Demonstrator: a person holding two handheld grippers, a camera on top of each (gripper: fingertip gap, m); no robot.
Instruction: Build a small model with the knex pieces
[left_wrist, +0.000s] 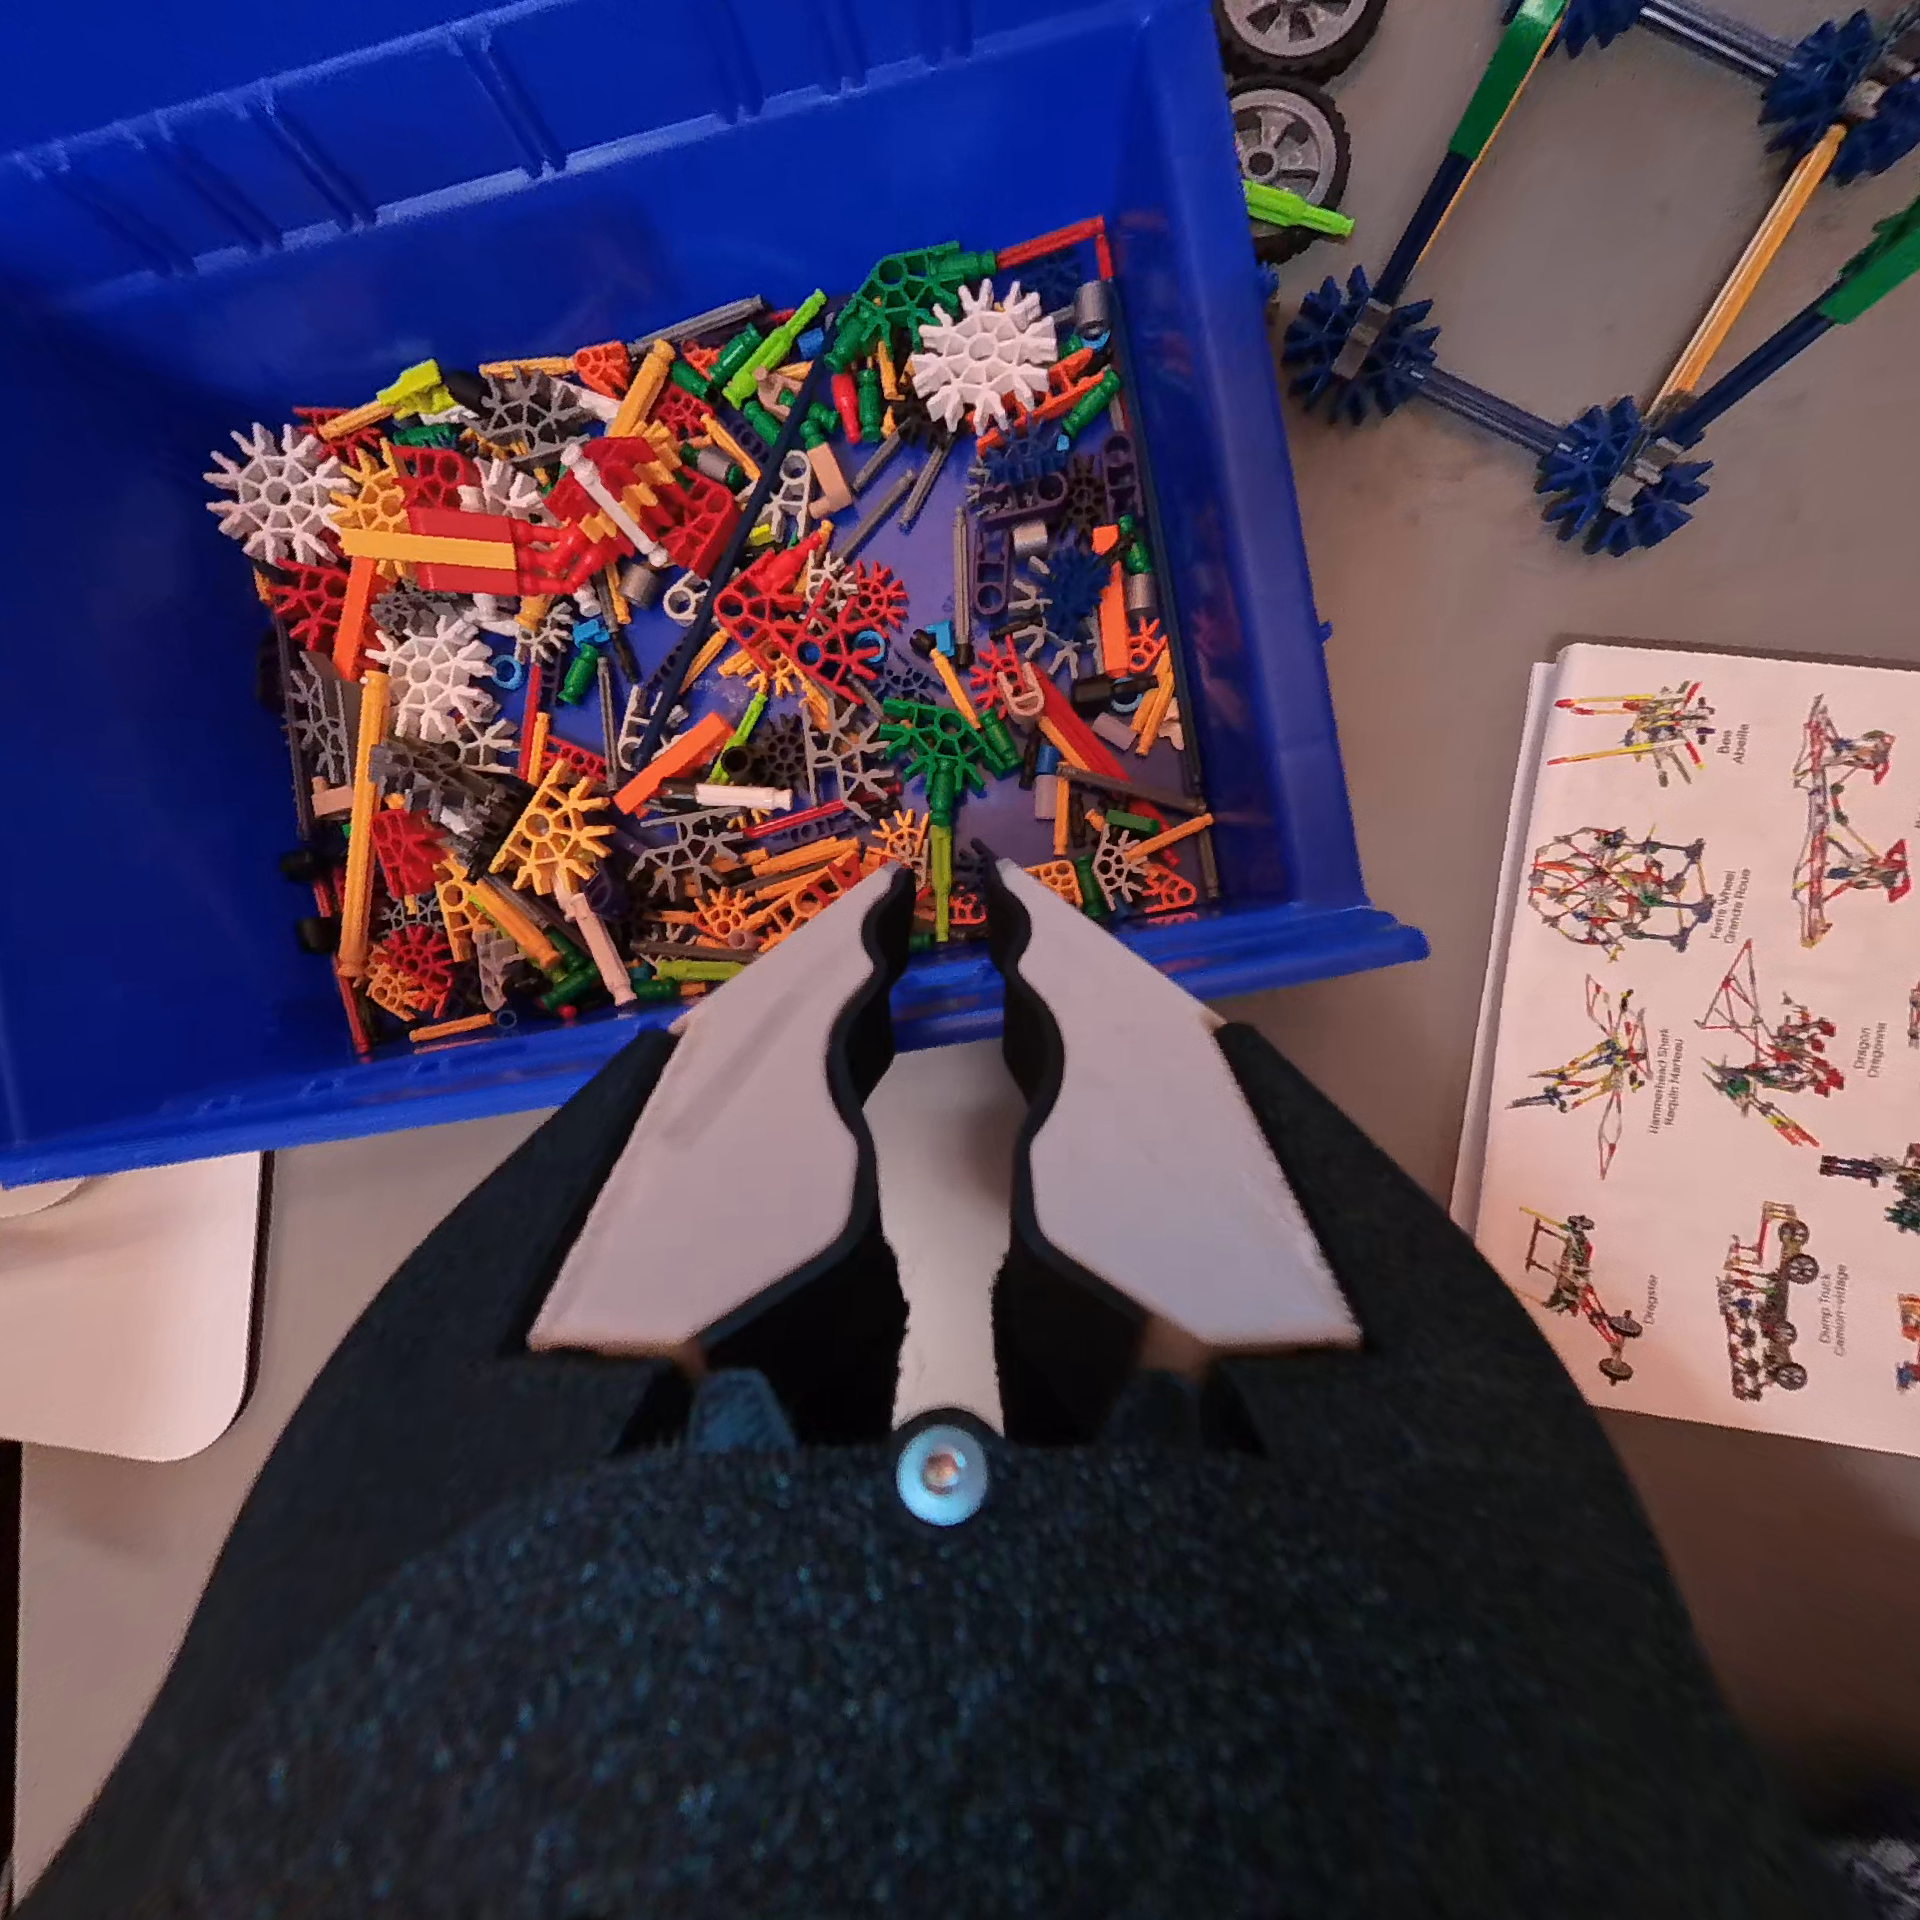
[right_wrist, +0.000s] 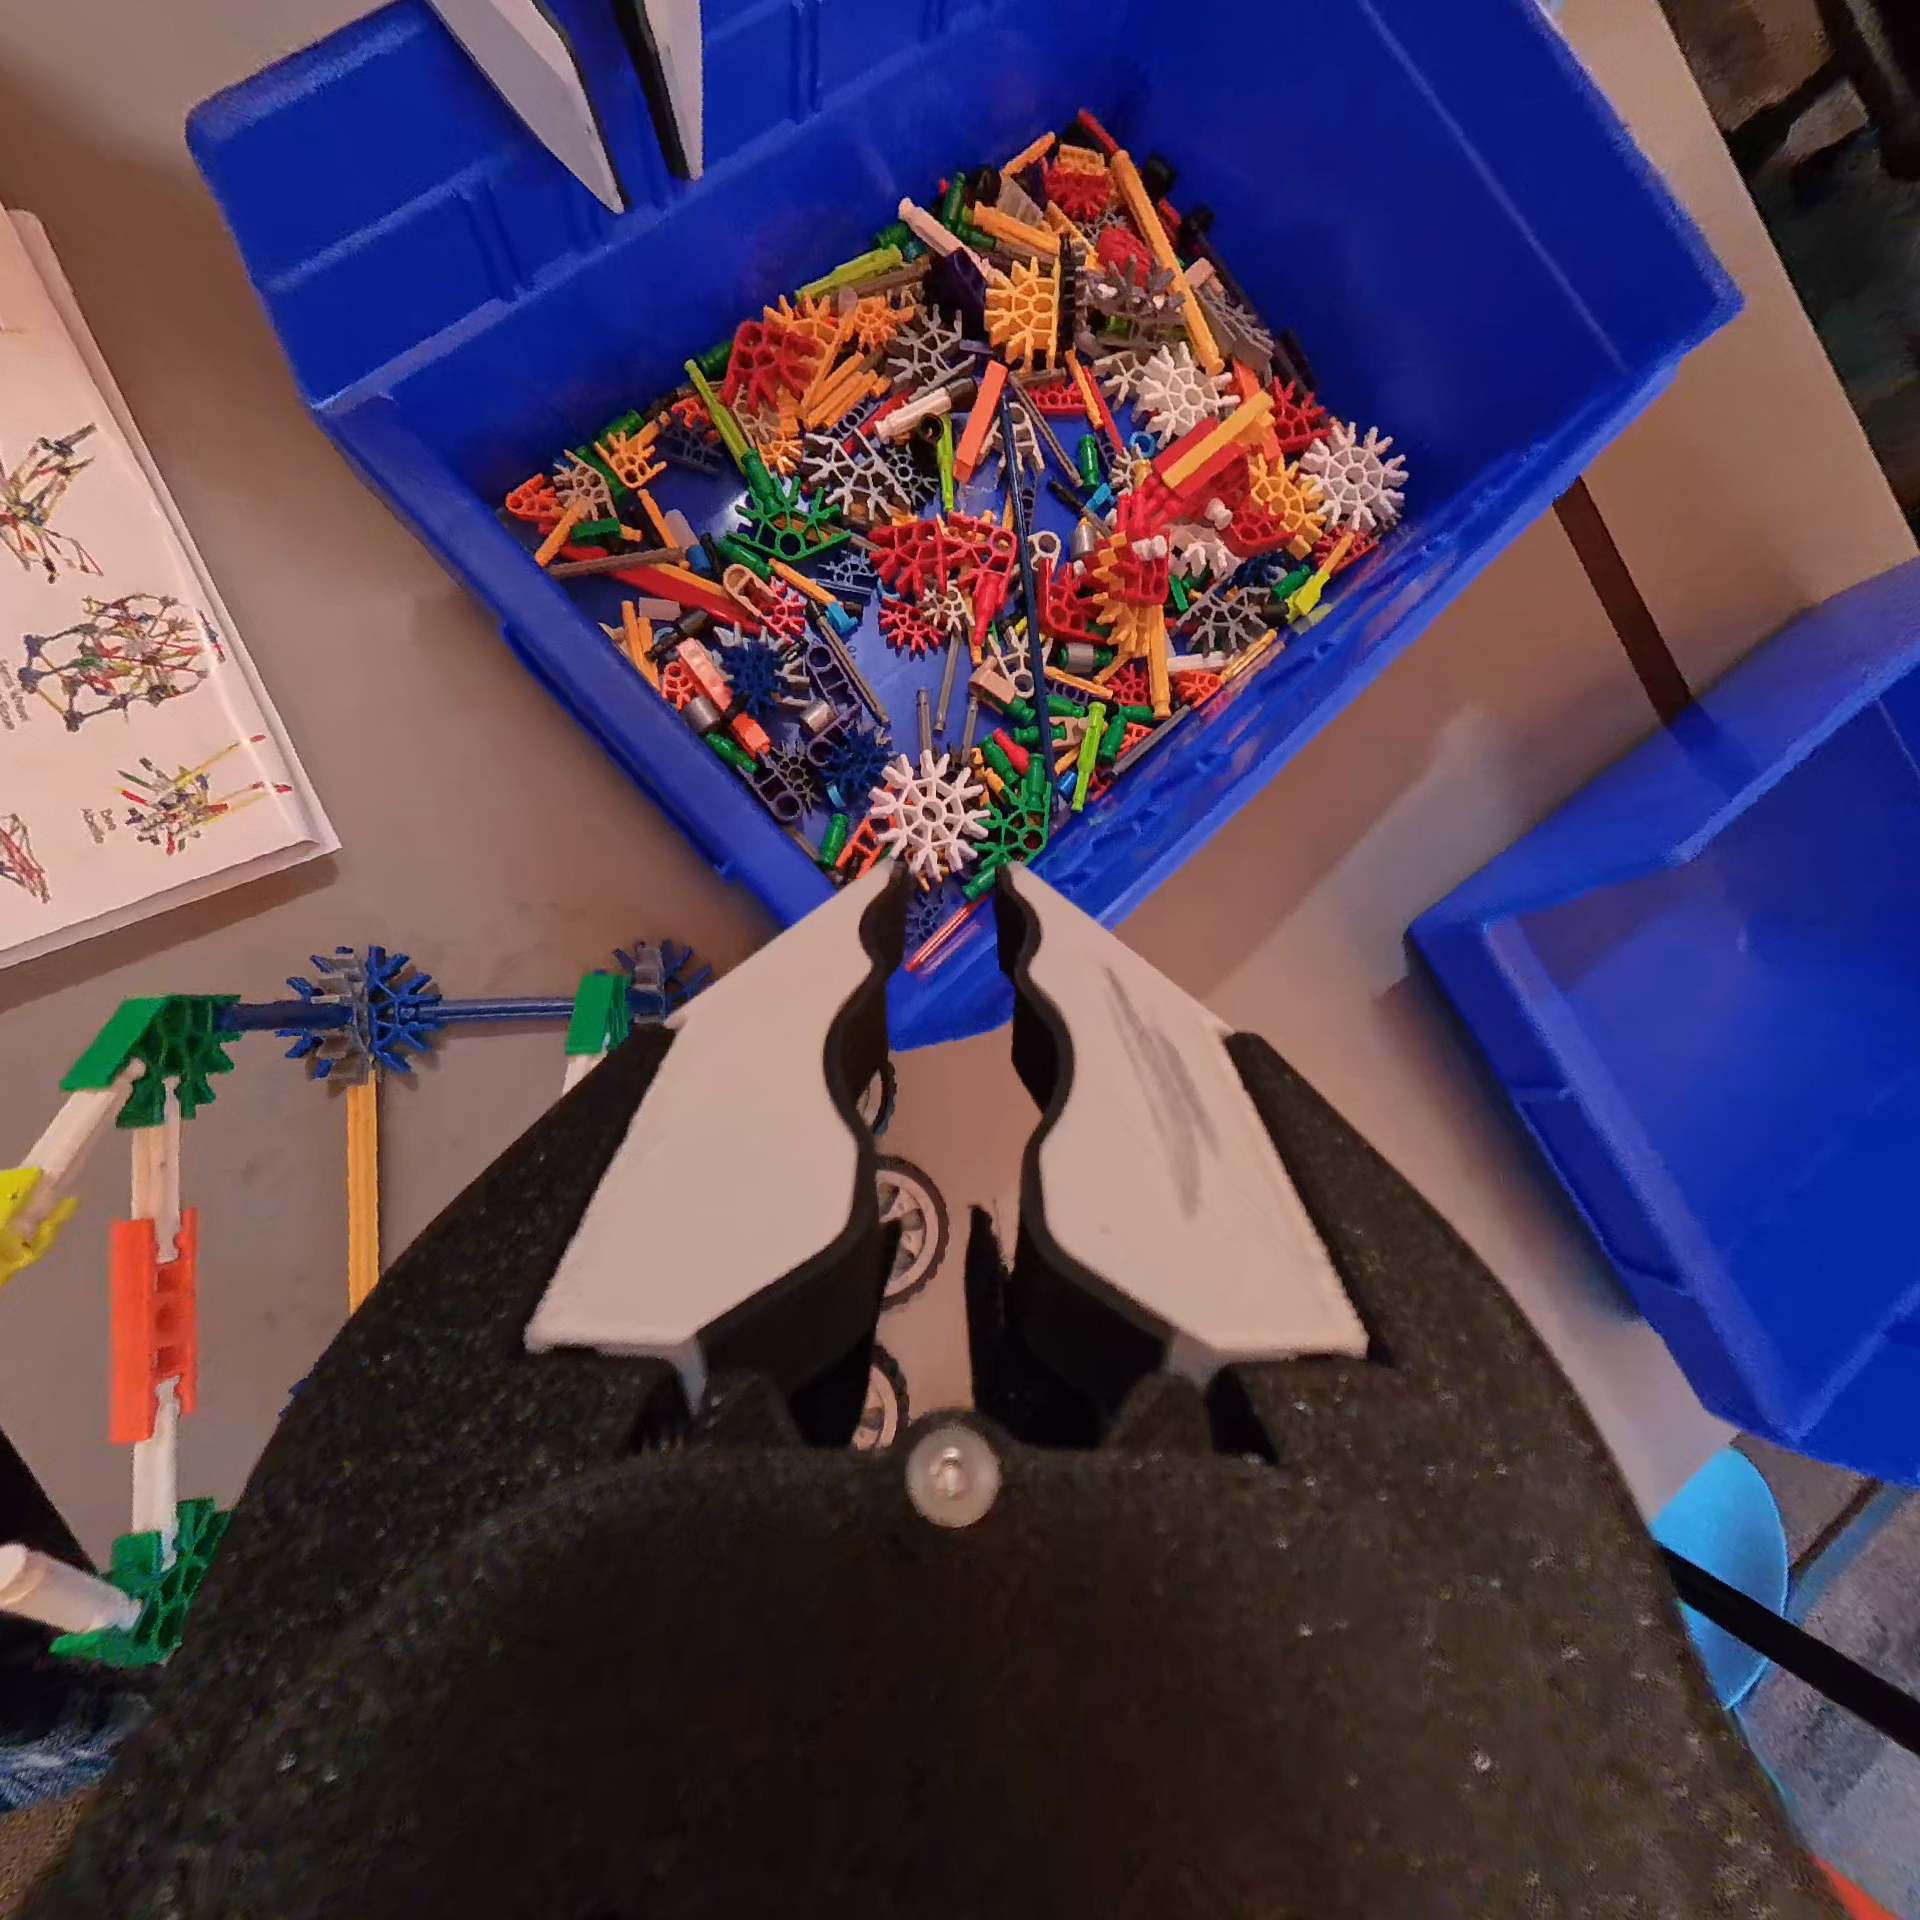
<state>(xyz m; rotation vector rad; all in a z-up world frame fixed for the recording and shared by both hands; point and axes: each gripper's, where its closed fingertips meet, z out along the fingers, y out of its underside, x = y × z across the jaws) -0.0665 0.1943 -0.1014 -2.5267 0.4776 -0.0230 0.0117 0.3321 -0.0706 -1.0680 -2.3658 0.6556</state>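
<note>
Left wrist view showed my left gripper (left_wrist: 945, 883) open and empty over the blue bin (left_wrist: 1288, 665); my right gripper (right_wrist: 948, 883), likewise parted, hung by a white snowflake connector (right_wrist: 928, 805), seemingly light, stiff, best pinched across its flat faces.

The right hand-held gripper (right_wrist: 948, 883) hovers over the near corner of a blue bin (right_wrist: 436, 343), fingers slightly apart and holding nothing; nearest its tips lies a white snowflake connector (right_wrist: 928, 808) (among mixed rods and connectors); an instruction sheet (right_wrist: 114, 665) lies on the worktop (right_wrist: 457, 790); a second blue bin (right_wrist: 1704, 1049) stands right.
</note>
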